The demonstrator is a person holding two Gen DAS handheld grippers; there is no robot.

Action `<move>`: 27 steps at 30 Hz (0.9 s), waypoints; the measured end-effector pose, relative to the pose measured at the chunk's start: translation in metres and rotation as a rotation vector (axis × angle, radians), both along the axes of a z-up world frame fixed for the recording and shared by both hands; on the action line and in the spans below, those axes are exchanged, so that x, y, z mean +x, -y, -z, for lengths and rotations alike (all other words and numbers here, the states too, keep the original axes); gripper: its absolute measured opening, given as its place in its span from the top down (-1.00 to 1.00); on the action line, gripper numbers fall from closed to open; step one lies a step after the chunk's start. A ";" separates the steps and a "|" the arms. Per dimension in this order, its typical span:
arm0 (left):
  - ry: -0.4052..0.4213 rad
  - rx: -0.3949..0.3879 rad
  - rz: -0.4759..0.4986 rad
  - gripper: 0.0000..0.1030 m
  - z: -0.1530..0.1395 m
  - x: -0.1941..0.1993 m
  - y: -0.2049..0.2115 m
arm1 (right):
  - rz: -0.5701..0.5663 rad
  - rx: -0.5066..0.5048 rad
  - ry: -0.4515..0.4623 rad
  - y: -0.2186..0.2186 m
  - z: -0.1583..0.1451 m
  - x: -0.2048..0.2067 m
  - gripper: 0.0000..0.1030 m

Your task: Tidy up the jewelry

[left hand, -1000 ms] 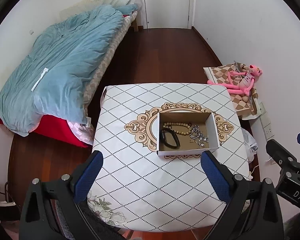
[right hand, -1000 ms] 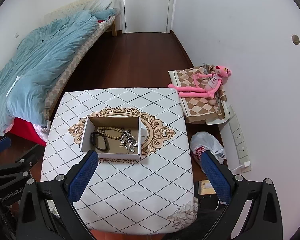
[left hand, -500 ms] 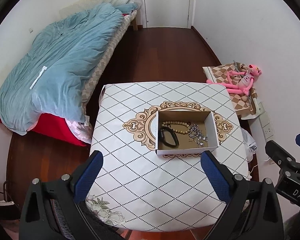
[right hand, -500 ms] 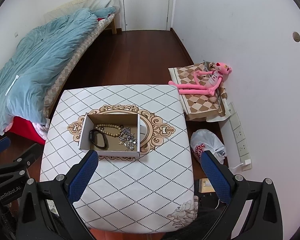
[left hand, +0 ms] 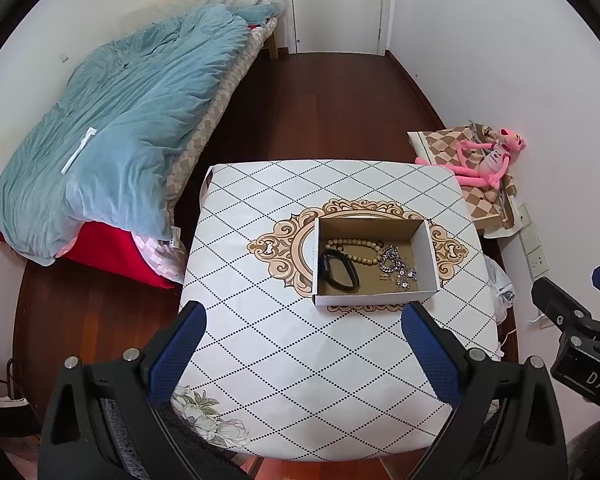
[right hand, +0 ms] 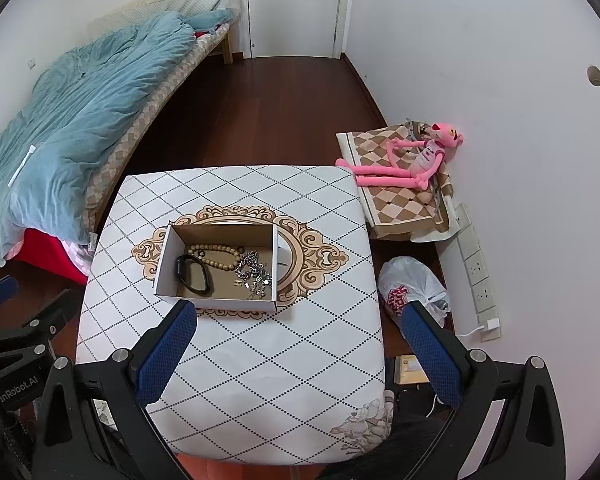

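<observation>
An open cardboard box sits on the ornate medallion of a white diamond-patterned table. Inside lie a black bracelet, a wooden bead string and a tangle of silver chain. My left gripper is open and empty, held high above the table's near edge. My right gripper is also open and empty, high above the near edge. Each gripper shows at the side of the other's view.
A bed with a blue duvet stands left of the table. A pink plush toy lies on a checked cushion by the right wall. A white plastic bag sits on the floor right of the table. A closed door is at the back.
Both grippers have drawn slightly back and up from the table; the box looks a little smaller. Nothing was grasped or moved.
</observation>
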State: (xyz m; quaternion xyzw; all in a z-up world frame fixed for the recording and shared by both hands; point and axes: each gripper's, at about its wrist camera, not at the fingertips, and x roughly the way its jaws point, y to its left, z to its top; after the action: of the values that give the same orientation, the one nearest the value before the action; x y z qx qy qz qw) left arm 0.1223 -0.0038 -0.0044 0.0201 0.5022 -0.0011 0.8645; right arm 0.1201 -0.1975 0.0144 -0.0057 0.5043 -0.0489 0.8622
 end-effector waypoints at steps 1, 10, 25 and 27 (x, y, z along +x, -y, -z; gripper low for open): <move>0.002 0.000 -0.001 -0.93 0.000 0.000 -0.001 | 0.001 0.000 0.000 0.000 0.000 0.000 -1.00; -0.001 0.005 -0.008 -0.93 -0.001 0.002 -0.002 | 0.000 0.010 -0.013 0.000 0.003 0.000 -1.00; 0.006 0.009 -0.007 -0.93 -0.005 0.003 -0.002 | 0.001 0.016 -0.014 0.000 0.004 0.003 -1.00; 0.005 0.010 -0.008 -0.93 -0.005 0.004 -0.001 | 0.001 0.018 -0.016 0.001 0.004 0.003 -1.00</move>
State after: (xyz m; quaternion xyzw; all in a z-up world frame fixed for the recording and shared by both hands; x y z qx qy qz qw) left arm 0.1263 -0.0024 0.0010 0.0227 0.5000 0.0048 0.8657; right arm 0.1234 -0.1982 0.0100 0.0016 0.5117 -0.0446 0.8580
